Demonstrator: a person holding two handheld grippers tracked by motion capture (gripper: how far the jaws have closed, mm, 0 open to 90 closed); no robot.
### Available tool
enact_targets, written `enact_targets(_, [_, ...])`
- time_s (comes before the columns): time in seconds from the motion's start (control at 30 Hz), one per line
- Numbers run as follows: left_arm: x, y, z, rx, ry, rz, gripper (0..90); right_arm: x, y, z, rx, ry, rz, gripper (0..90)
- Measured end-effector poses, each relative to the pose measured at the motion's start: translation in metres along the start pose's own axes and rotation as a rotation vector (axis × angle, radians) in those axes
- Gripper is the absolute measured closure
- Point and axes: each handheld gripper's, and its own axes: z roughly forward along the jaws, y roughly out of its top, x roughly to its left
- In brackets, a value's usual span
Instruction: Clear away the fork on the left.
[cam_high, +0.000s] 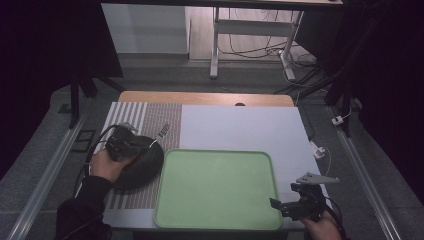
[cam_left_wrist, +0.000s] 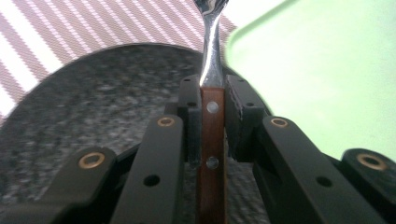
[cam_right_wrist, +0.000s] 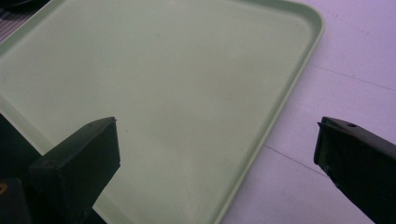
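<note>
**Left gripper clamped on a wooden-handled utensil over the dark plate**

My left gripper is closed tight on a utensil with a brown wooden handle set with two metal rivets; its shiny steel neck rises past my jaws and out of the top of the left gripper view, so I cannot tell whether it is a fork, spoon or knife. Below it lies a dark speckled plate, which rests on a striped placemat. In the high view my left hand holds that gripper over the round dark plate, which sits just beside the left edge of the green tray.

My right gripper has its jaws wide apart and holds nothing. It hangs over the tray's near right corner, one jaw above the green surface and the other above the white bench top. In the high view the right gripper sits at that corner, at the bench's near edge.

The tray is bare. The placemat covers the left side of the bench.
</note>
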Motion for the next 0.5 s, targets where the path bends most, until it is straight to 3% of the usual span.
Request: enact_targets(0.5, [-0.052,-0.004,0.008,0.018,-0.066,0.051,77.0,0.001,0.0,0.0,0.001,-0.003,-0.014,0.3])
